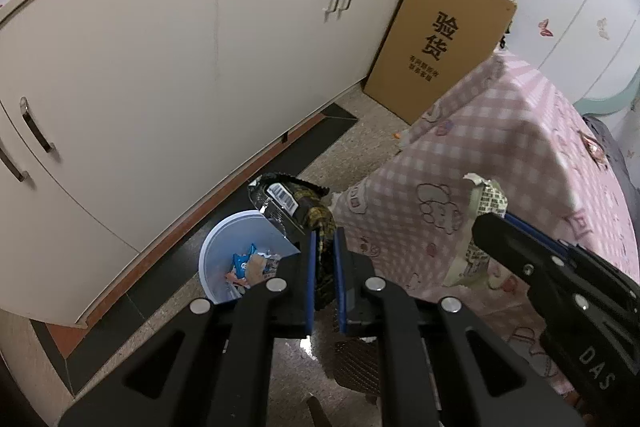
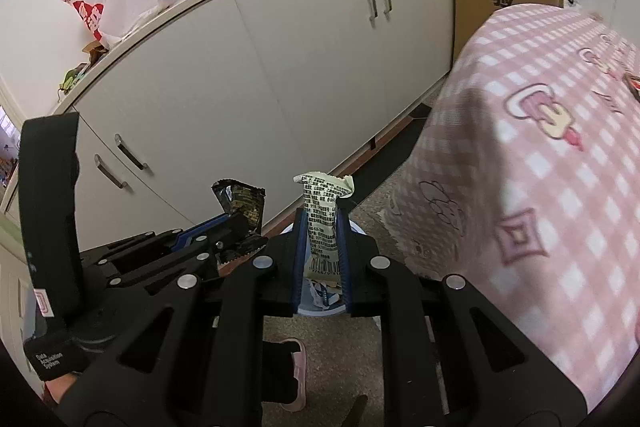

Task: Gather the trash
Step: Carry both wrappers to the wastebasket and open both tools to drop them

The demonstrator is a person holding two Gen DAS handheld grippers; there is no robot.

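Here, both grippers hold wrappers above the bin.
The left gripper (image 1: 323,239) pinches a dark wrapper (image 1: 294,205); the right gripper (image 2: 322,227) clamps a pale wrapper (image 2: 324,211) over the white bin (image 1: 224,247).

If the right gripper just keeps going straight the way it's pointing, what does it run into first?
Probably the white trash bin. The right gripper, shut on a pale green wrapper, points down at it, and the bin's opening shows between its fingers. How far off it is remains unclear.

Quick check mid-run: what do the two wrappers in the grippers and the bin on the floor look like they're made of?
Dark wrapper: looks like glossy metallised plastic film, crinkled with bright glints. Pale wrapper: thin matte printed film or paper, creased with a torn top; can't tell which. Bin: likely smooth moulded plastic, uniform pale blue with a soft sheen.
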